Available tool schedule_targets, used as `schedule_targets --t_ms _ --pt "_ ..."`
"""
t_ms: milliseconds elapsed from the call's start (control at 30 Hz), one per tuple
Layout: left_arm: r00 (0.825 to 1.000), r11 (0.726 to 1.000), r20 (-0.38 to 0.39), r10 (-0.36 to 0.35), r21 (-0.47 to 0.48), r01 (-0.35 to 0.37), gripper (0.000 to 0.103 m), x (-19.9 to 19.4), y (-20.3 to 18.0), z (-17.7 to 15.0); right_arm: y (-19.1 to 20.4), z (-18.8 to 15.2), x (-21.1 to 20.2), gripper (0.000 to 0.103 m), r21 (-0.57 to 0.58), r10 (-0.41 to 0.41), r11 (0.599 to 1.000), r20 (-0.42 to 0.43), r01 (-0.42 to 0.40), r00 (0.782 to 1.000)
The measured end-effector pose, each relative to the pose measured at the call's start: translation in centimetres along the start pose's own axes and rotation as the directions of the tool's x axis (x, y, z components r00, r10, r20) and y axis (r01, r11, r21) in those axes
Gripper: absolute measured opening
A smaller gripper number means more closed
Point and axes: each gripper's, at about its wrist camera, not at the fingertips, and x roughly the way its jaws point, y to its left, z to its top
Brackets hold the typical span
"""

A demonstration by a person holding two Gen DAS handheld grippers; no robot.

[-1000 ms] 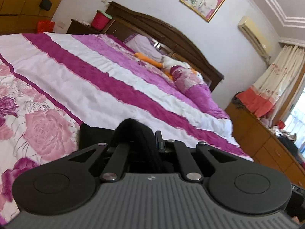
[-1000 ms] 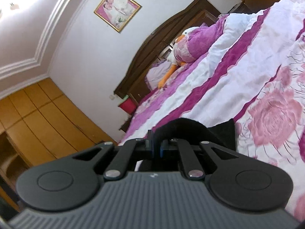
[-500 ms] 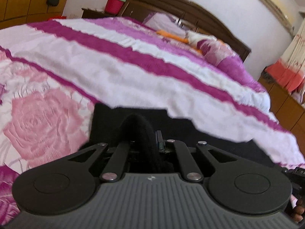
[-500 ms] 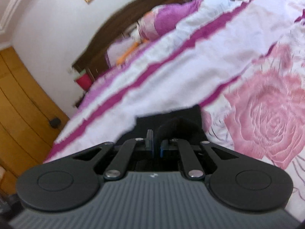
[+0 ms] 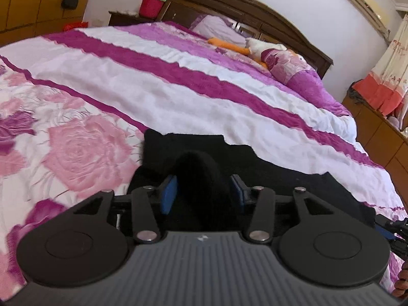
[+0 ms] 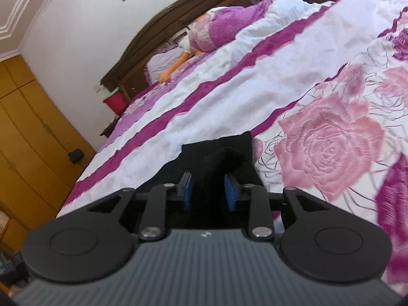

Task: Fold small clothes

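Note:
A black garment (image 5: 267,168) lies flat on the pink and white bedspread (image 5: 153,97), close in front of me. My left gripper (image 5: 202,191) is open, its blue pads apart, with a raised bunch of the black cloth between them. In the right wrist view the same black garment (image 6: 216,150) lies on the bedspread (image 6: 255,81). My right gripper (image 6: 207,191) is open too, with a black fold standing between its blue pads. The near part of the garment is hidden under both grippers.
A dark wooden headboard (image 5: 242,2) stands at the far end of the bed, with pillows and a plush duck (image 5: 252,47). A red bucket (image 5: 151,5) sits on a nightstand. Wooden wardrobes (image 6: 30,132) line one side and a dresser (image 5: 377,127) the other.
Both grippers have lowered the black garment onto the bed and opened. One second ago each was shut on the cloth; now the blue pads stand apart.

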Motion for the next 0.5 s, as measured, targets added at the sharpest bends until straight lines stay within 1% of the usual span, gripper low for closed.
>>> schedule_targets --t_ms 67,167,200,267,333,467,500 --pt "1.000 1.000 -0.003 -0.023 0.000 0.023 0.052 -1.1 -0.1 -0.4 0.1 -0.2 -0.7 0.032 -0.020 0.016 1.000 -0.012 -0.016 1.000" --pt "0.996 0.997 -0.046 -0.076 -0.031 0.075 0.052 -1.1 -0.2 -1.1 0.4 -0.7 -1.0 0.032 -0.036 0.033 0.999 -0.039 -0.035 0.999" --pt "0.994 0.995 -0.058 -0.091 -0.038 0.089 0.052 -0.9 -0.3 -1.3 0.6 -1.0 -1.0 0.033 -0.036 0.026 0.999 -0.043 -0.028 0.999" --pt "0.994 0.995 -0.063 -0.093 -0.032 0.091 0.052 -0.5 -0.6 -1.8 0.8 -1.5 -0.7 0.033 -0.033 0.014 0.999 -0.047 -0.015 0.999" --pt "0.995 0.996 -0.055 -0.085 -0.013 0.085 0.052 -0.1 -0.9 -2.1 0.8 -2.0 -0.2 0.032 -0.027 0.020 0.999 -0.058 -0.021 0.998" --pt "0.992 0.993 -0.050 -0.114 -0.019 0.113 0.052 0.6 -1.1 -2.0 0.9 -2.3 0.9 0.032 -0.040 0.014 0.999 -0.054 -0.016 0.998" --pt "0.991 0.992 -0.050 -0.127 -0.029 0.126 0.047 0.8 -1.0 -1.9 0.9 -2.1 1.1 0.032 -0.034 0.015 0.999 -0.055 -0.017 0.998"
